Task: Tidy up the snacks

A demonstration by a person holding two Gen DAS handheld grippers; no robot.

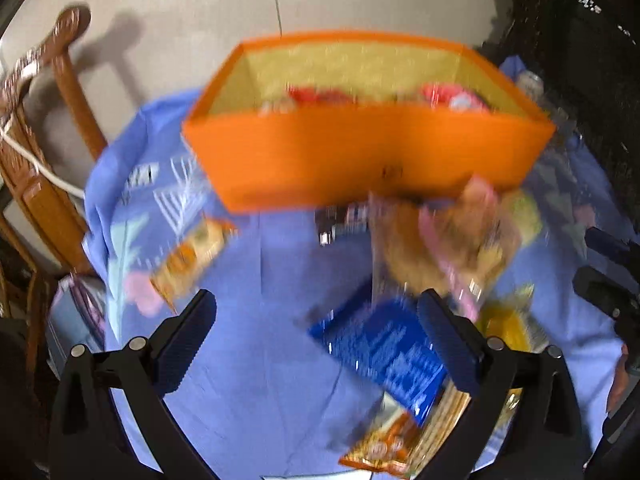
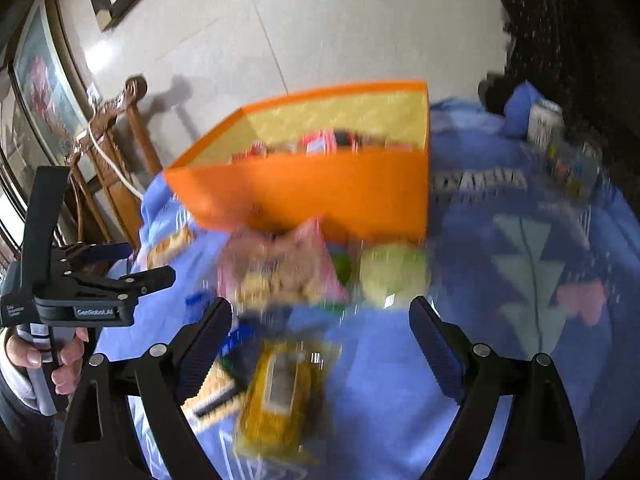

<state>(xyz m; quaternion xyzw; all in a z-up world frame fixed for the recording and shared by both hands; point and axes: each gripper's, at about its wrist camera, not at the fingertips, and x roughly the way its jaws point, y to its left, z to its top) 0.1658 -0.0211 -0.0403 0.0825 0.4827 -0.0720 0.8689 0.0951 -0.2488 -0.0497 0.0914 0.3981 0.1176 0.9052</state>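
Two open grippers over loose snack packets on a blue cloth, orange box beyond.

Nearest the right gripper [image 2: 320, 320], whose jaws stand wide and empty, a yellow packet [image 2: 280, 392] lies just below its fingertips, long axis pointing away toward the box. The left gripper [image 1: 316, 320], also spread and holding nothing, hangs over a blue packet [image 1: 384, 356]. Farther on sits a pink-edged bag [image 2: 280, 268], then the partly filled orange box [image 2: 320, 192].

Both wrist views angled down, close, seemingly sharing orange box [image 1: 360, 152] [image 2: 320, 188], blurred
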